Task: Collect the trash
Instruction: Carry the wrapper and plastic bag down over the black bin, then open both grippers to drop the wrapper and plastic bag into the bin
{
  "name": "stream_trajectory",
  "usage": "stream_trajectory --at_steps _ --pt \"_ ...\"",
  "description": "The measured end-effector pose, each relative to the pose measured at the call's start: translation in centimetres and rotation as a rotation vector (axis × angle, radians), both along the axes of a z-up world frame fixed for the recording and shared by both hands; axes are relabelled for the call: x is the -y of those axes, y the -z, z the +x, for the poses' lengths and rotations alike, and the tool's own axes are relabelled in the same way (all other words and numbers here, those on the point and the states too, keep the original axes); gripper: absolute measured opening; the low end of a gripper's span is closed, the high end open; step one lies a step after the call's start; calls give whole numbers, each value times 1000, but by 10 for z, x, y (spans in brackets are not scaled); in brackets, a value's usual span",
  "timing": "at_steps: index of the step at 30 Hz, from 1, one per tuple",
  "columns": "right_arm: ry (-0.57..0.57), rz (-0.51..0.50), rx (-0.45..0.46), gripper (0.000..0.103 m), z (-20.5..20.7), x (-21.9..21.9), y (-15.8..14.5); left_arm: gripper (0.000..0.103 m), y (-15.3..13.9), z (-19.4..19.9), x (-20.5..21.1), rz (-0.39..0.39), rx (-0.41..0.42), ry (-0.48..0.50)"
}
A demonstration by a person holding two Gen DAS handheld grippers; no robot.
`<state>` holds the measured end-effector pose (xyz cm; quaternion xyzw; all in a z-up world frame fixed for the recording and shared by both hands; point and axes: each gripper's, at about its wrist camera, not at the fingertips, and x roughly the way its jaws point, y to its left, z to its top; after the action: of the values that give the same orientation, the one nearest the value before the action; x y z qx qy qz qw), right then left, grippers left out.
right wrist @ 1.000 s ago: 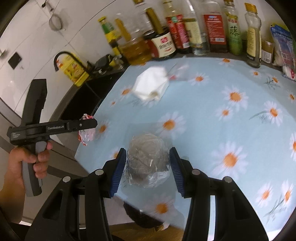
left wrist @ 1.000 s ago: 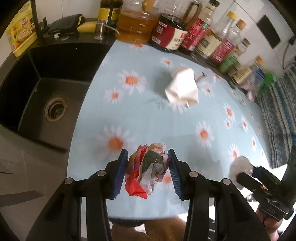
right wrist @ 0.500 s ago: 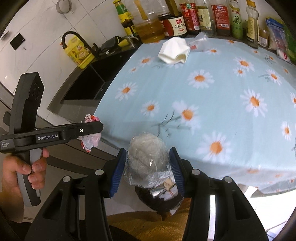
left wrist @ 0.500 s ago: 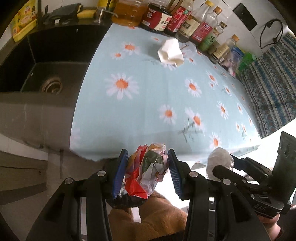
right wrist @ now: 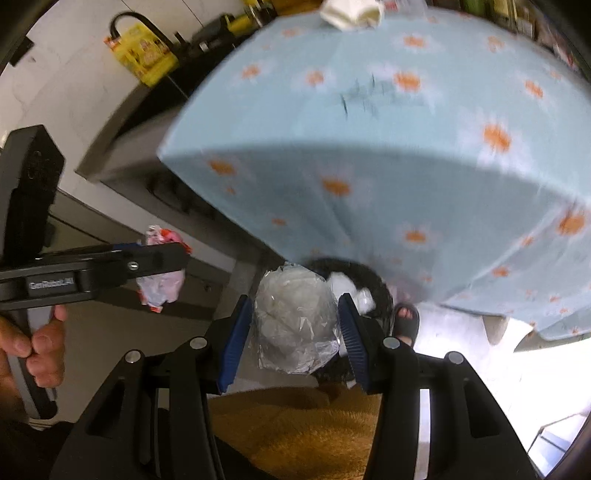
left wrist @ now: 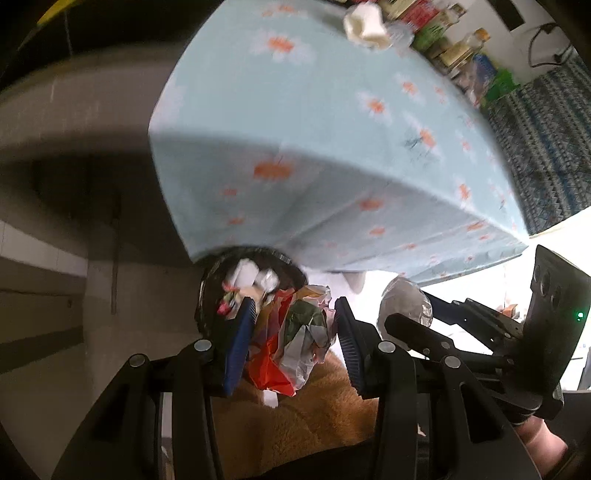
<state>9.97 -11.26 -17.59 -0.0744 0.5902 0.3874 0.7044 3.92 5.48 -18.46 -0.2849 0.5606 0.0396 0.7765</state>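
Both grippers had dropped from above the daisy tablecloth (left wrist: 332, 122) to below its near edge, the left gripper (left wrist: 293, 339) clenching a crumpled wrapper (left wrist: 295, 332), the right gripper (right wrist: 295, 325) a plastic-wrapped wad (right wrist: 295, 321), apparently nearing the black bin (left wrist: 214, 291) for release.

Daisy-print tablecloth (left wrist: 332, 122) — white wad (left wrist: 365, 24) atop
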Motion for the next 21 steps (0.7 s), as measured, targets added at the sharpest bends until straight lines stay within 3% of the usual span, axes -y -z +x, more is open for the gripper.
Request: stream_trajectory --at_steps 7,13,17,21 --pt "28 -35 -110 49 -5 3 54 42 55 -9 -8 -22 -79 -36" --pt "56 -64 -144 49 -1 -2 80 43 95 -8 -8 -69 -133 -61" --pt "78 -79 -143 50 2 -2 88 43 106 -6 -6 -104 -146 -71" --pt "96 -62 -149 50 6 -1 87 45 104 -1 -4 -91 -139 -64"
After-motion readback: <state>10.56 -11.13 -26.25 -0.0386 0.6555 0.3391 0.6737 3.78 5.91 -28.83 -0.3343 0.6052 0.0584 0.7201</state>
